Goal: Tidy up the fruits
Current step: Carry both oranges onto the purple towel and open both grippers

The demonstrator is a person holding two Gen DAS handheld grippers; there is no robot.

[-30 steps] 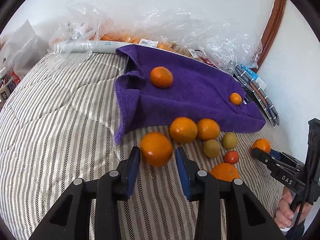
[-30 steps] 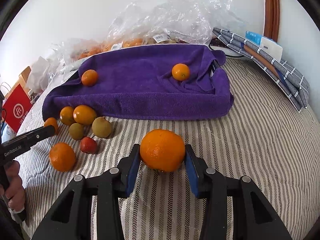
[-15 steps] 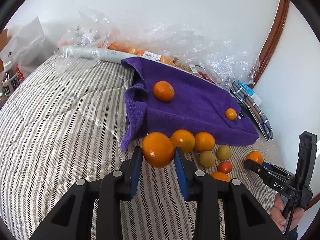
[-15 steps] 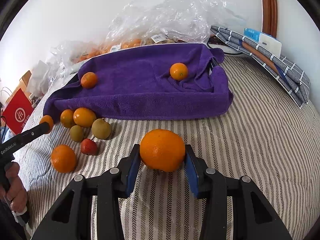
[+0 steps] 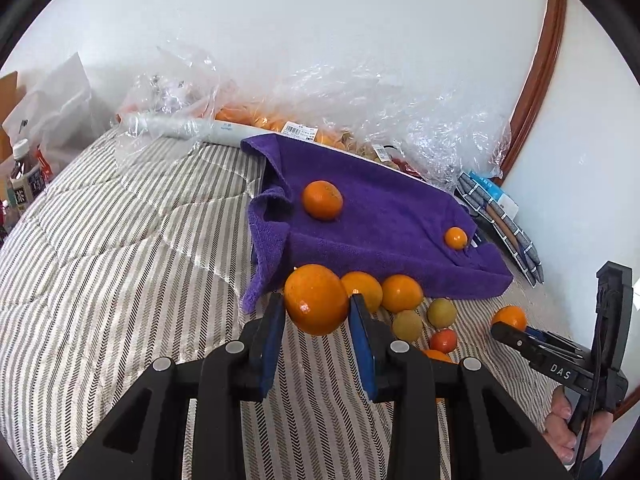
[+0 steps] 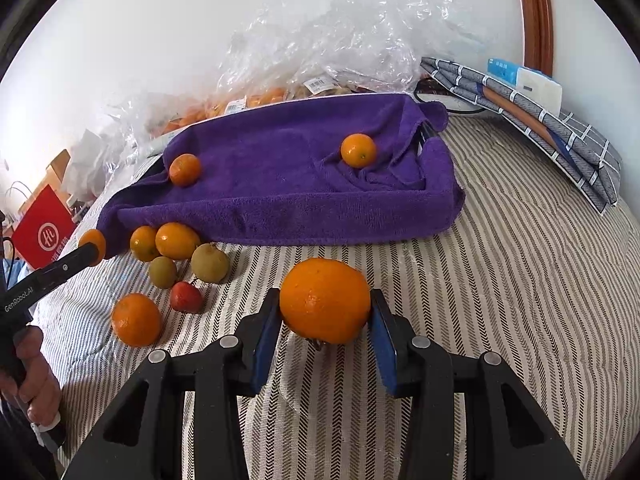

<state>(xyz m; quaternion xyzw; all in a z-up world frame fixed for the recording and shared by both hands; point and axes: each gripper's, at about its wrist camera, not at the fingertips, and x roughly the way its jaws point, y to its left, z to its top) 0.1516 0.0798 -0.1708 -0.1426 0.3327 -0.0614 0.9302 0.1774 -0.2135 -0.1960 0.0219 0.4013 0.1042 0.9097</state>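
My left gripper (image 5: pixel 317 312) is shut on an orange (image 5: pixel 317 298) and holds it above the striped bed, just in front of the purple towel (image 5: pixel 384 220). My right gripper (image 6: pixel 325 316) is shut on a larger orange (image 6: pixel 325 300), held low over the bedcover. Two small oranges lie on the towel (image 6: pixel 280 176): one at the left (image 6: pixel 184 169), one at the right (image 6: pixel 358 150). A cluster of loose fruit lies by the towel's near edge: oranges (image 6: pixel 176 240), two green-yellow fruits (image 6: pixel 209 263), a small red fruit (image 6: pixel 186 297), and another orange (image 6: pixel 136 319).
Crumpled clear plastic bags (image 6: pixel 320 52) with packed fruit lie behind the towel by the wall. Folded grey checked cloth and boxes (image 6: pixel 540 120) sit at the right. A red bag (image 6: pixel 42 232) and bottles (image 5: pixel 24 184) stand beyond the bed's left edge.
My left gripper closed on the orange and lifted it off the bed toward the towel. My right gripper kept its orange and barely moved.
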